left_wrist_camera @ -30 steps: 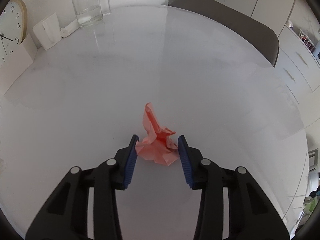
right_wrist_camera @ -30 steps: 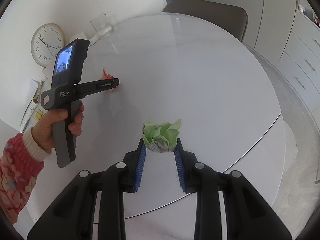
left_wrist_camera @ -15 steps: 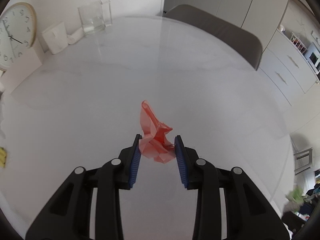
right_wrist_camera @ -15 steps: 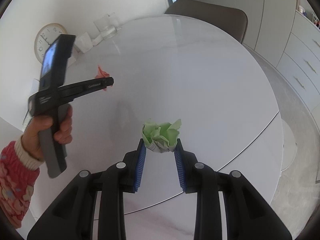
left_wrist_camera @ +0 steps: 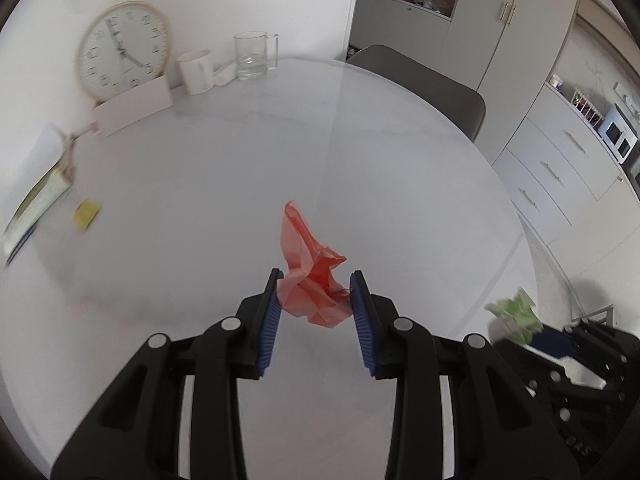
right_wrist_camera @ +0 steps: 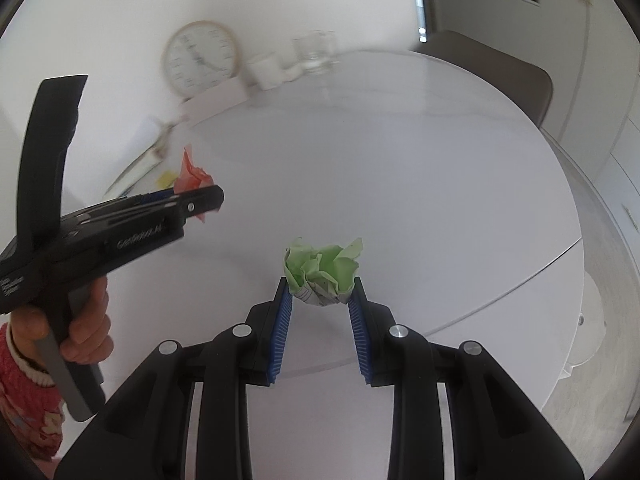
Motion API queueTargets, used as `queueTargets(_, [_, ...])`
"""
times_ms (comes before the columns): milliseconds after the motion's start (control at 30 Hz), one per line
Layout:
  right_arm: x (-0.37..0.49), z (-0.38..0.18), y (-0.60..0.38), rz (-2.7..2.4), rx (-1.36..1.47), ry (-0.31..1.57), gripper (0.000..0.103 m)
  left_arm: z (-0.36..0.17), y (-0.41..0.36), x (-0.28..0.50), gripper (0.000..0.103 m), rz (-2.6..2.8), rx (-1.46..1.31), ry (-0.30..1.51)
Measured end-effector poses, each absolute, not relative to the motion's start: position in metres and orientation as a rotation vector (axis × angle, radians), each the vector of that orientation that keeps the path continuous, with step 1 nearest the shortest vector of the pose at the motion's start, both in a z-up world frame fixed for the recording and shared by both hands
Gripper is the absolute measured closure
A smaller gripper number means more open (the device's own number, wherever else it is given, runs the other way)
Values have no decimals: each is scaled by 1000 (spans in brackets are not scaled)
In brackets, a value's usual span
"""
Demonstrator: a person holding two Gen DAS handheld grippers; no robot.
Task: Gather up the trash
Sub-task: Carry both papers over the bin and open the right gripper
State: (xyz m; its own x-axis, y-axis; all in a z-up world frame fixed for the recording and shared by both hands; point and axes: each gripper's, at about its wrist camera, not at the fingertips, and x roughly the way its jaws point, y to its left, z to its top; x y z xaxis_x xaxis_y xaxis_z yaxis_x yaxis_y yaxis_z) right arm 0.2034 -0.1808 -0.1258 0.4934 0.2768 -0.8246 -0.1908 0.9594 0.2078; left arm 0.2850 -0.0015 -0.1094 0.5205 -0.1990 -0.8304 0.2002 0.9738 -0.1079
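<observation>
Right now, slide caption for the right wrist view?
Right gripper clamps green paper wad above white table; left gripper holds red wad.

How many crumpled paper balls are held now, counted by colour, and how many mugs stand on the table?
Red crumpled paper: 1
Green crumpled paper: 1
White mug: 1
Glass mug: 1
Total: 4

Round white table (left_wrist_camera: pixel 400 184), glass mug (left_wrist_camera: pixel 252 56), white cup (left_wrist_camera: pixel 196 70), clock (left_wrist_camera: pixel 122 48), yellow note (left_wrist_camera: pixel 86 213)
</observation>
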Motion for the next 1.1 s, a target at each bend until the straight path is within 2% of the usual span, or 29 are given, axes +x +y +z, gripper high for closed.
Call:
queueTargets(267, [95, -115, -198, 352, 68, 1017, 74, -88, -5, 164, 69, -205, -31, 1015])
queueTargets(633, [-36, -147, -287, 241, 73, 1120, 74, -109, -74, 52, 68, -310, -19, 1066])
queueTargets(867, [-86, -227, -332, 138, 139, 1242, 73, -118, -126, 5, 68, -468, 98, 1068])
queueTargets(1100, [-78, -330, -325, 146, 144, 1319, 73, -128, -145, -9, 68, -525, 190, 1085])
